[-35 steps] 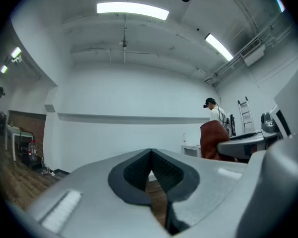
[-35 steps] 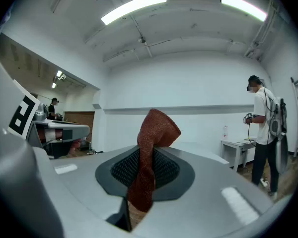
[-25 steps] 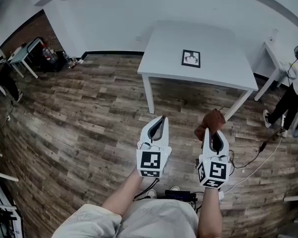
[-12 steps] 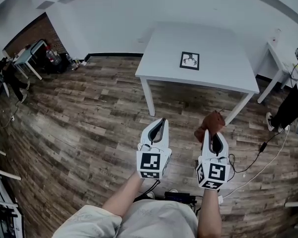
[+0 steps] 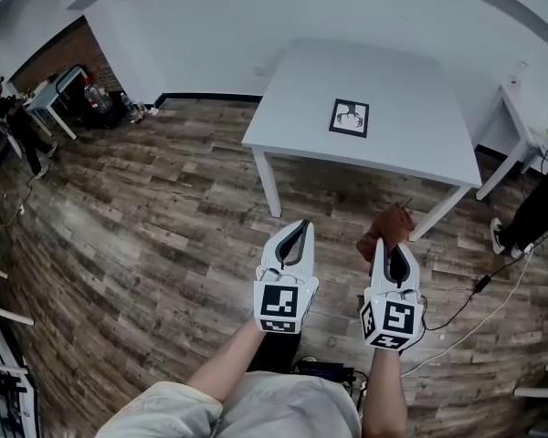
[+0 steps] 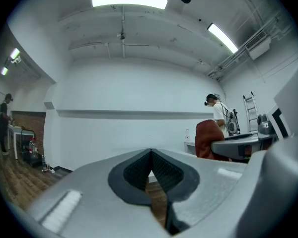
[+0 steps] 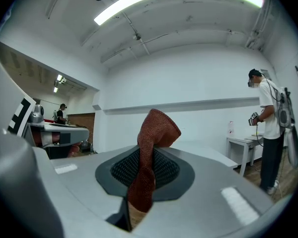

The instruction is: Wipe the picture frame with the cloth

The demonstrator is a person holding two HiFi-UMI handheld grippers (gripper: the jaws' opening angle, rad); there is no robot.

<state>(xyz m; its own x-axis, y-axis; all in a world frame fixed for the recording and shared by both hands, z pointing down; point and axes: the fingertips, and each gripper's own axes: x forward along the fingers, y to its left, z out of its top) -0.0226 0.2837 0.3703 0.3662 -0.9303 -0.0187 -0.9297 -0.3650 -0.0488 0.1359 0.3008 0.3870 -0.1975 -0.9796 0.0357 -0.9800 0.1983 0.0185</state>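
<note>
- Presently, frame (image 5: pixel 349 117) lies flat on table (image 5: pixel 283 99), right of its centre.
- Right gripper (image 5: pixel 390 246), short of table's near edge: jaws clamped on cloth (image 5: pixel 389 224), which bunches past the tips.
- Left gripper (image 5: pixel 296 226), likewise short of table: jaws pressed together, nothing between.

The cloth (image 7: pixel 156 128) is coarse woven fabric. The table (image 5: pixel 402 80) looks smooth and matt; the floor (image 5: pixel 146 217) around it is grained wood planks.
</note>
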